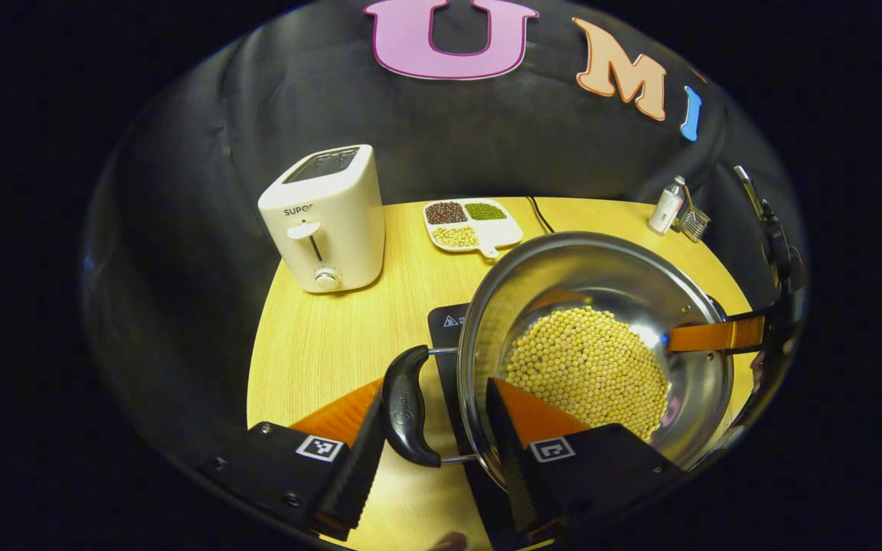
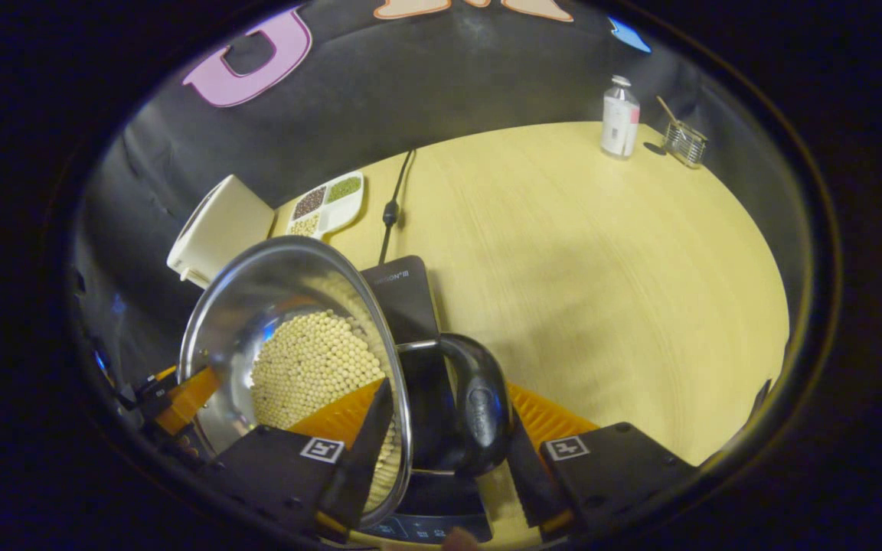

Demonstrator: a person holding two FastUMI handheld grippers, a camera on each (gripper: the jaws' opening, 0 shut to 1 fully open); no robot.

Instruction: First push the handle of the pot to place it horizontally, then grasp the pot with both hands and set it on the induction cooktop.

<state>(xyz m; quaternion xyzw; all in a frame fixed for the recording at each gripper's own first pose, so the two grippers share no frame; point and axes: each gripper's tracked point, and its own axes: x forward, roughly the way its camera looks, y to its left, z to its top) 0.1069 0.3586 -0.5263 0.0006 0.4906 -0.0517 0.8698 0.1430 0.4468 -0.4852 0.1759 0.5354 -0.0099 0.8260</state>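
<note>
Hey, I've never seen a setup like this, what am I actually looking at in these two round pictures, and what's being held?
A person holds a two-finger gripper in each hand, and a fisheye camera rides on each, looking along its fingers. In the left gripper view, the left gripper straddles one black handle and the rim of a steel pot full of pale beans. In the right gripper view, the right gripper does the same at the other handle. So both hands carry the pot, over the dark induction cooktop. Whether it rests there yet is unclear. Also on the wooden table: a white toaster, a divided tray of beans, a small bottle and a glass jar.
</note>
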